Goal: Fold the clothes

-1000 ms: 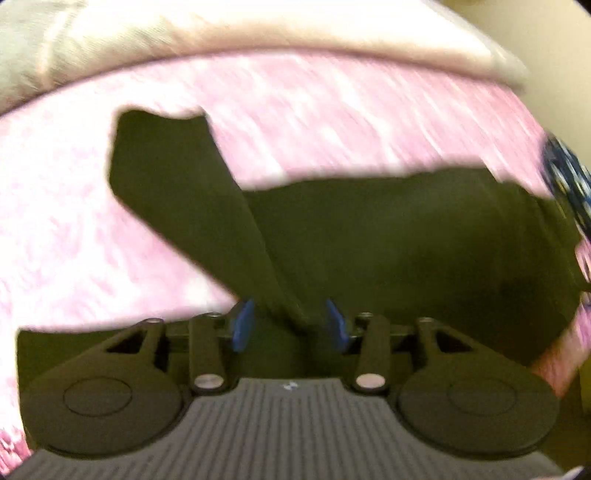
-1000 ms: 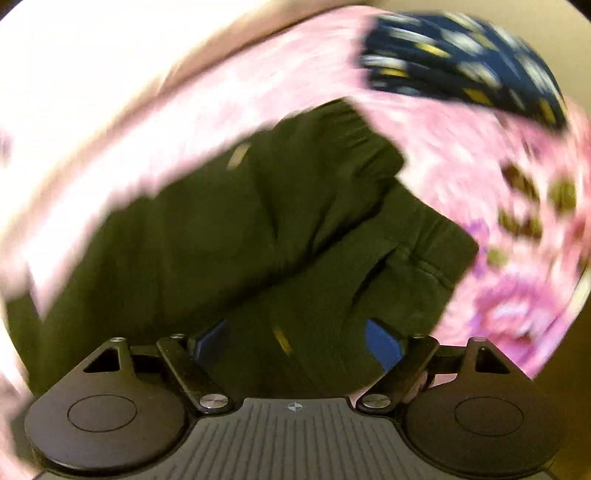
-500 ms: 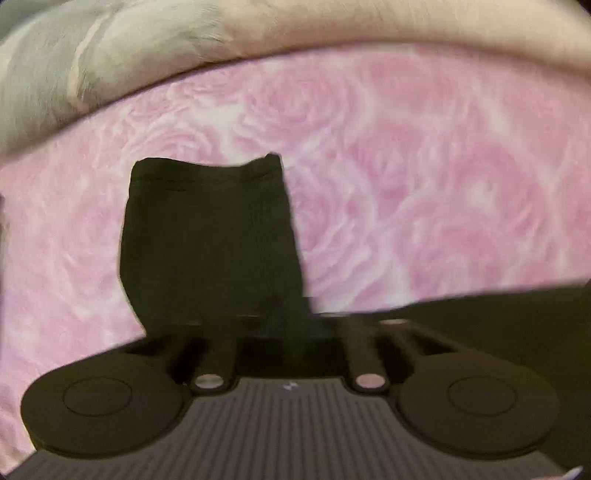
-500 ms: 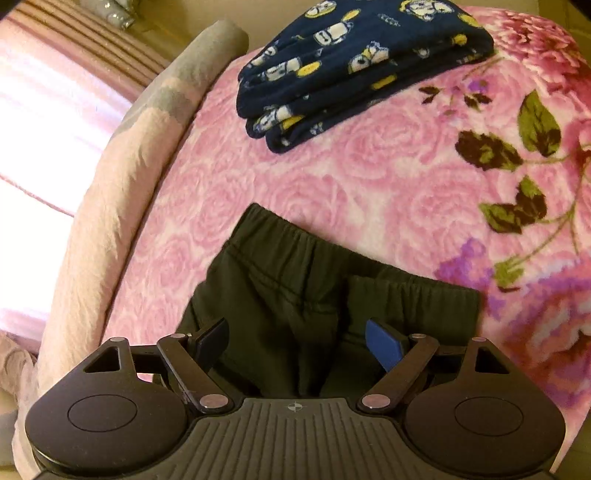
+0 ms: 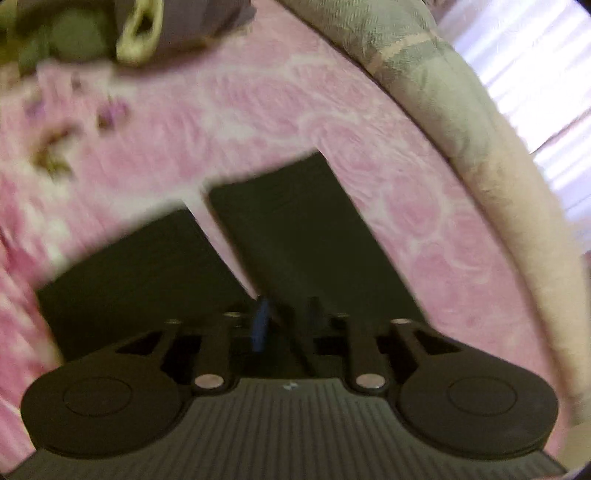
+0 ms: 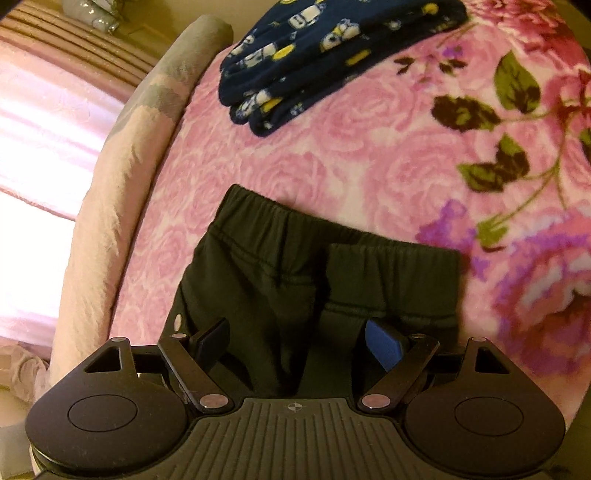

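Note:
Dark green trousers lie flat on the pink rose blanket. In the left wrist view their two legs (image 5: 303,236) stretch away side by side with a narrow pink gap between them. My left gripper (image 5: 286,321) is nearly closed, pinching a fold of the trouser fabric. In the right wrist view the elastic waistband (image 6: 295,225) lies across the middle, one side folded over. My right gripper (image 6: 295,339) is open and empty, low over the trousers' hip area.
A folded navy patterned garment (image 6: 325,48) lies on the blanket (image 6: 369,147) beyond the waistband. A rolled beige and grey bolster (image 6: 122,155) runs along the bed edge by a bright window; it also shows in the left wrist view (image 5: 461,122). A crumpled grey-green cloth (image 5: 129,33) lies far off.
The left gripper has swung round with the fabric, so both trouser legs now show laid out. The right gripper has stayed open and moved slightly closer over the waistband.

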A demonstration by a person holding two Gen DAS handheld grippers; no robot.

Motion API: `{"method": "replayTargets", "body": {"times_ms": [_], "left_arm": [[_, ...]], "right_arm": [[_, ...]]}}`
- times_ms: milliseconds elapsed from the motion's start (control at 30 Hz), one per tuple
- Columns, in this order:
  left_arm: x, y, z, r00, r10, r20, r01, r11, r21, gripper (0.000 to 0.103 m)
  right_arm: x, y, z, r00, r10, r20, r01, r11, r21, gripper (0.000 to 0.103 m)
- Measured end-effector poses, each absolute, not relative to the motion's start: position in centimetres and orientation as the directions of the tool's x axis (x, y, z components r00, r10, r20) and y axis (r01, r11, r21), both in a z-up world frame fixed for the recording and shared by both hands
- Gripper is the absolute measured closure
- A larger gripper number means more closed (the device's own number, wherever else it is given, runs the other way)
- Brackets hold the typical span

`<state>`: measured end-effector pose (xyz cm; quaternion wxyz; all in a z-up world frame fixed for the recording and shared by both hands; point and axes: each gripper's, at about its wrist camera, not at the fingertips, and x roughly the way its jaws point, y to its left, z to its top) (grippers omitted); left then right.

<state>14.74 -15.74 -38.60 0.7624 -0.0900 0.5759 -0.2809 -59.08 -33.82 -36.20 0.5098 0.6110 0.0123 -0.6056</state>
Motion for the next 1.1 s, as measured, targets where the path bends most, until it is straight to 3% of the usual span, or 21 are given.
{"method": "replayTargets", "body": {"times_ms": [333,433,533,567,600,733,900,1033,1067,1100], "left_arm": [[14.0,-16.7,-41.0,0.139,-0.568,-0.811,0.253,0.813,-0.525,0.075],[14.7,-17.7,-41.2,0.121,-0.577,-0.808,0.281,0.800,-0.530,0.087],[15.0,-18.6,-41.2,0.103,-0.588,-0.802,0.294,0.788,-0.540,0.090],[15.1,-19.0,-41.3,0.095,-0.596,-0.797,0.305,0.780,-0.547,0.095],[15.1,-19.3,-41.2,0.080,-0.605,-0.792,0.321,0.768,-0.555,0.103],[14.7,-20.2,-39.0,0.108,-0.632,-0.767,0.445,0.721,-0.531,0.103],[16.0,-16.6,-31.8,0.231,-0.739,-0.633,0.488,0.651,-0.582,0.103],[15.9,-13.7,-30.4,0.236,-0.659,-0.714,0.545,0.698,-0.464,0.102],[15.6,-13.3,-31.3,0.211,-0.631,-0.747,0.528,0.716,-0.456,0.097],[15.3,-13.2,-32.6,0.185,-0.615,-0.766,0.493,0.733,-0.469,0.085]], "right_arm": [[-60.2,-34.0,-37.6,0.268,-0.683,-0.679,0.484,-0.514,0.708,0.019],[-60.7,-34.1,-38.3,0.261,-0.706,-0.659,0.446,-0.517,0.731,0.019],[-60.7,-34.8,-38.7,0.256,-0.714,-0.652,0.450,-0.509,0.734,0.021],[-60.6,-35.1,-38.8,0.256,-0.712,-0.654,0.463,-0.503,0.730,0.048],[-60.4,-35.5,-38.7,0.253,-0.700,-0.668,0.492,-0.501,0.712,0.068],[-60.2,-36.1,-37.4,0.232,-0.679,-0.697,0.585,-0.475,0.658,0.074],[-60.9,-35.1,-33.4,0.247,-0.723,-0.645,0.609,-0.402,0.684,0.078],[-61.2,-33.6,-32.7,0.262,-0.697,-0.667,0.617,-0.410,0.671,0.078],[-61.1,-33.3,-33.2,0.253,-0.683,-0.685,0.620,-0.429,0.657,0.078],[-61.1,-33.2,-34.0,0.249,-0.676,-0.694,0.597,-0.457,0.659,0.078]]}}
